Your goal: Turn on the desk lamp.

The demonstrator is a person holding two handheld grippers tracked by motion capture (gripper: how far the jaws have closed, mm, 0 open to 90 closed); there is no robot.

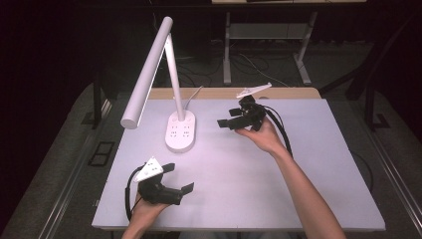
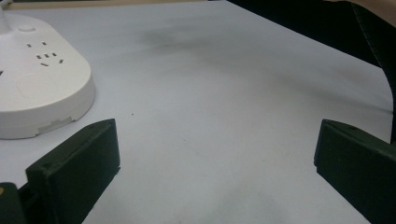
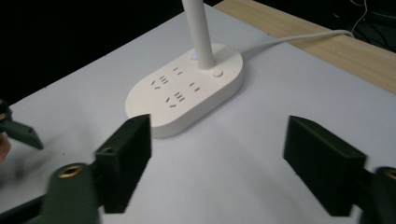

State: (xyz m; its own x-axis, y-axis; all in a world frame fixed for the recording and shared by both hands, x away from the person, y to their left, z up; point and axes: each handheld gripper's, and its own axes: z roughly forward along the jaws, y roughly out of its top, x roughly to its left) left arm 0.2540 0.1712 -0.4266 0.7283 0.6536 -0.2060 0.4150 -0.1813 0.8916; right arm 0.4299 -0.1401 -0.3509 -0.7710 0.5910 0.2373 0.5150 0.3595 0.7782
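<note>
A dim room surrounds the white counter (image 1: 278,179), grey carpet (image 1: 59,164) below, with metal table legs (image 1: 227,50) at twelve o'clock.

No readable text from where I sit

I scan the white lamp base (image 3: 184,91) in the right gripper view and find socket slots and a round button on its top, but no brand, label or number I can make out — the same base (image 2: 39,86) in the left gripper view carries only slots as well. In the high view, the grey plate on the left gripper (image 1: 169,180) and the one on the right gripper (image 1: 228,123) bear no lettering I can read, and the white table (image 1: 239,169) carries no sign — nothing legible anywhere.
</note>
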